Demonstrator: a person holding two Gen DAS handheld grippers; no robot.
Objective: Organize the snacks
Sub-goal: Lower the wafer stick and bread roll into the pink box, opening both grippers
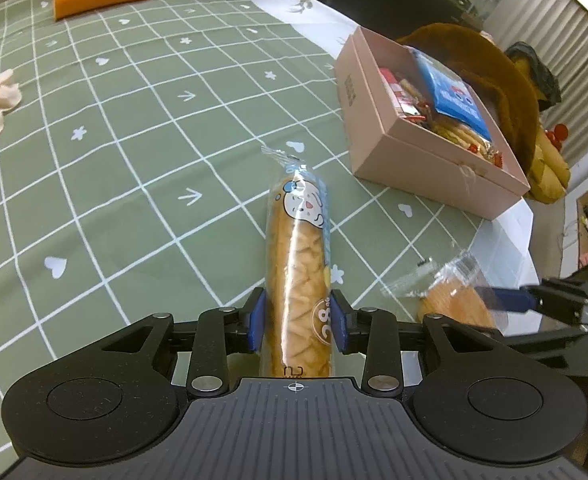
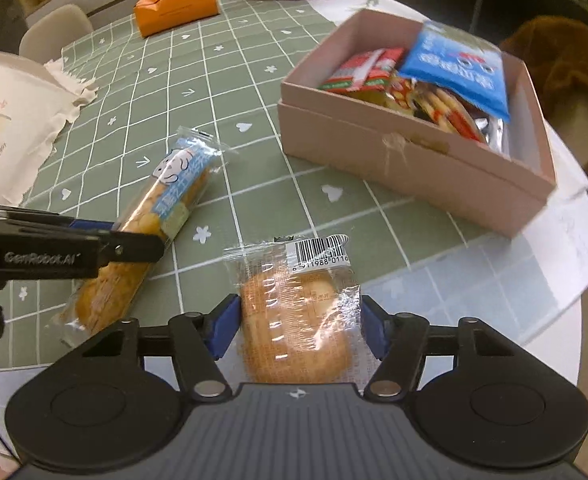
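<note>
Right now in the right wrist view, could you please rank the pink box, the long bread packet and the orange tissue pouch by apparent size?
1. Pink cardboard box, largest.
2. Long clear-wrapped bread packet.
3. Orange tissue pouch, smallest, though it lies farthest from the camera, so its true size is unsure.

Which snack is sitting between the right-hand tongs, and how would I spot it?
Start at the open pink cardboard box on the green checked tablecloth. In front of it lies a round golden pastry in clear wrapping. Unlike the long bread stick packet beside it, it is round and carries a barcode.
</note>
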